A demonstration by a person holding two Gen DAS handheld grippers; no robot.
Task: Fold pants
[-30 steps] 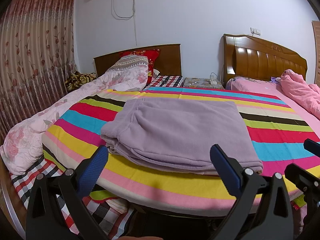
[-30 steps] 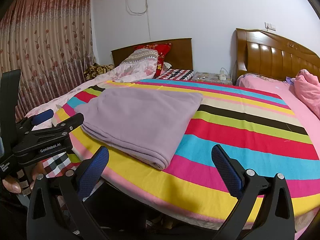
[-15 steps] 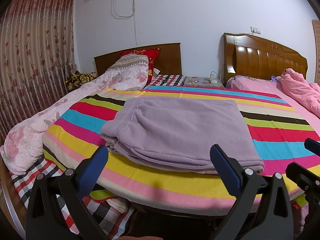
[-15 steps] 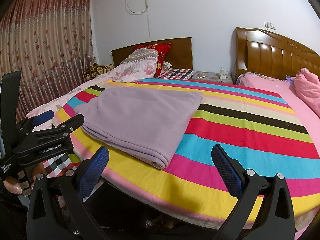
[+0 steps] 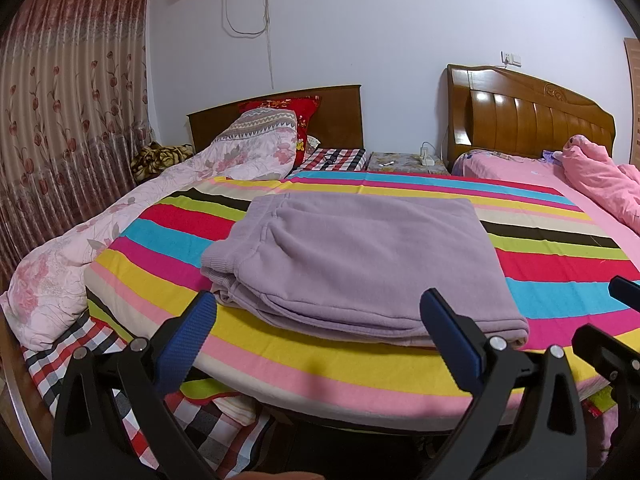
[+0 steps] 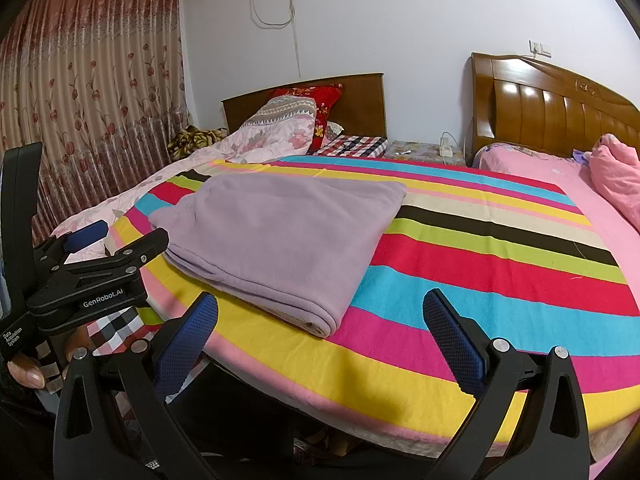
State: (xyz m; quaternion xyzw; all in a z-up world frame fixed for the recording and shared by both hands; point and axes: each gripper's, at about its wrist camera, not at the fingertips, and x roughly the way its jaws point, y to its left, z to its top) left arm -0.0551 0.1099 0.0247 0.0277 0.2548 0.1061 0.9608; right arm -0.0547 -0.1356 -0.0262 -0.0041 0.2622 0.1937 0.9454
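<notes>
Left wrist view: the pants (image 5: 352, 256) lie folded into a squarish, layered stack on the striped sheet (image 5: 560, 264) of the bed, near its front edge. The left hand-held gripper (image 5: 320, 332) hangs off the bed edge, just short of the stack, jaws spread wide with nothing between them. Blue pads (image 5: 188, 340) are clear of the cloth.

Right wrist view: the right hand-held gripper (image 6: 320, 332) is likewise wide open and empty, off the bed edge and right of the pants (image 6: 280, 236). The left hand-held gripper (image 6: 96, 264) shows at the left margin with fingers (image 6: 24, 372) on its handle.

Findings: the waistband sits at the left end, the fold edge at the right front corner. Layers at the front left look slightly uneven. Judged from how it lies, folding is done or nearly so.

Recommendation: if one more fold is intended, take the right-hand edge through all layers, one gripper at the near corner and one at the far corner, lift low, and carry it over to meet the waistband edge squarely. Grip deep enough that no lower layer slips out. Otherwise, leave the stack alone and keep both grippers clear.

Risk: dragging the sheet along with the cloth.
</notes>
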